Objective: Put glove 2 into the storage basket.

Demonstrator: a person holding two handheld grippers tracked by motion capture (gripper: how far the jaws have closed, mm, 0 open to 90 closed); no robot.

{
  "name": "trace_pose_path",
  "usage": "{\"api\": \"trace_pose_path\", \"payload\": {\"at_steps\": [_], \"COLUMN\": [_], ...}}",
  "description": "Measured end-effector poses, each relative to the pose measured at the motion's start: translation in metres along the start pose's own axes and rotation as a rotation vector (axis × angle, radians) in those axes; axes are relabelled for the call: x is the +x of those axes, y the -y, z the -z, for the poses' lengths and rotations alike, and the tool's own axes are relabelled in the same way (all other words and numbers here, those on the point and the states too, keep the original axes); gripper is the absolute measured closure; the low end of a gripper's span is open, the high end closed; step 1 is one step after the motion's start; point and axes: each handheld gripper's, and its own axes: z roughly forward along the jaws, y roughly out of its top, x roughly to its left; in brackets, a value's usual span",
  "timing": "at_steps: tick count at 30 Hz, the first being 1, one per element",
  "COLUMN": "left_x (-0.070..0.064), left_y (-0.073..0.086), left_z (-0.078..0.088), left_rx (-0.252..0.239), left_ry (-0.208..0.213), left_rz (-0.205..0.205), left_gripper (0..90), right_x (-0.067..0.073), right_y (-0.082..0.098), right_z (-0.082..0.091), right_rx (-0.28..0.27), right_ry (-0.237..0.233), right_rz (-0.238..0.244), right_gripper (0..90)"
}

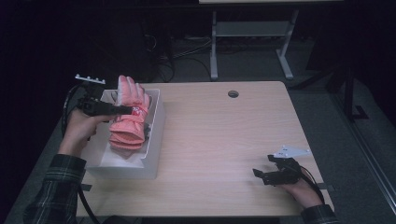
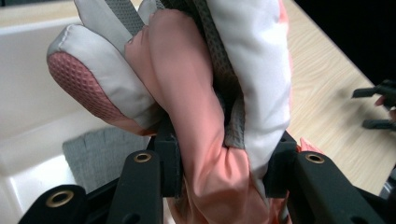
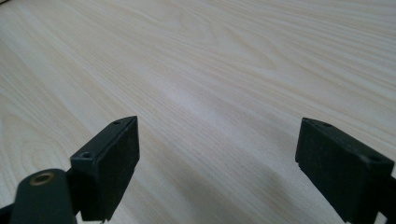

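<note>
A pink and white padded glove hangs over the open white box at the table's left. My left gripper is shut on the glove about its middle, and the glove's cuff droops toward the box floor. In the left gripper view the glove bulges between the two black jaws, squeezed at both pads. A grey cloth lies in the box under it. My right gripper rests near the table's front right corner, its jaws wide apart over bare wood. The right gripper view has its fingertips with nothing between them.
The wooden table has a round cable hole near its far edge. Beyond the table stand the legs of another desk and some cables on the dark floor. The right gripper appears far off in the left gripper view.
</note>
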Motion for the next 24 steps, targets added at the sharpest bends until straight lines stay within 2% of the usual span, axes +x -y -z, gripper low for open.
{"api": "trace_pose_path", "payload": {"at_steps": [2, 3, 5, 6, 8, 10, 12, 15, 16, 17, 18, 24], "left_x": [0.004, 0.004, 0.008, 0.012, 0.013, 0.015, 0.016, 0.02, 0.022, 0.022, 0.025, 0.032], "left_y": [0.005, 0.005, 0.009, 0.013, 0.015, 0.019, 0.021, 0.025, 0.028, 0.028, 0.033, 0.04], "left_z": [-0.012, -0.012, -0.022, -0.032, -0.038, -0.054, -0.058, -0.071, -0.08, -0.08, -0.089, -0.098], "left_rx": [0.029, 0.029, 0.044, 0.066, 0.08, 0.115, 0.127, 0.15, 0.165, 0.165, 0.189, 0.178], "left_ry": [-0.021, -0.021, -0.014, -0.016, -0.016, -0.029, -0.03, -0.024, -0.028, -0.028, -0.027, -0.015], "left_rz": [0.004, 0.004, 0.015, 0.02, 0.022, 0.011, 0.006, 0.015, 0.026, 0.026, 0.033, 0.056], "left_gripper": [58.6, 58.6, 58.6, 58.6, 58.6, 58.4, 58.3, 58.0, 57.8, 57.5, 57.3, 56.7], "right_x": [0.0, 0.0, 0.0, -0.001, 0.0, -0.001, -0.001, 0.0, 0.0, 0.0, 0.0, -0.001], "right_y": [0.0, 0.0, 0.0, 0.0, 0.0, 0.0, 0.0, 0.0, 0.0, 0.0, 0.0, 0.0], "right_z": [0.0, 0.0, 0.0, 0.0, 0.0, 0.0, 0.0, 0.0, 0.0, 0.0, -0.001, -0.001], "right_rx": [-0.001, -0.001, 0.001, 0.0, -0.001, 0.0, 0.001, -0.001, 0.0, 0.0, 0.002, 0.0], "right_ry": [0.0, 0.0, 0.0, -0.001, -0.003, -0.004, -0.003, -0.004, -0.004, -0.004, -0.003, -0.001], "right_rz": [-0.001, -0.001, 0.003, 0.003, 0.0, 0.001, 0.002, 0.001, 0.002, 0.002, 0.002, 0.004], "right_gripper": [13.4, 13.4, 13.4, 13.4, 13.4, 13.4, 13.4, 13.4, 13.4, 13.4, 13.4, 13.4]}}
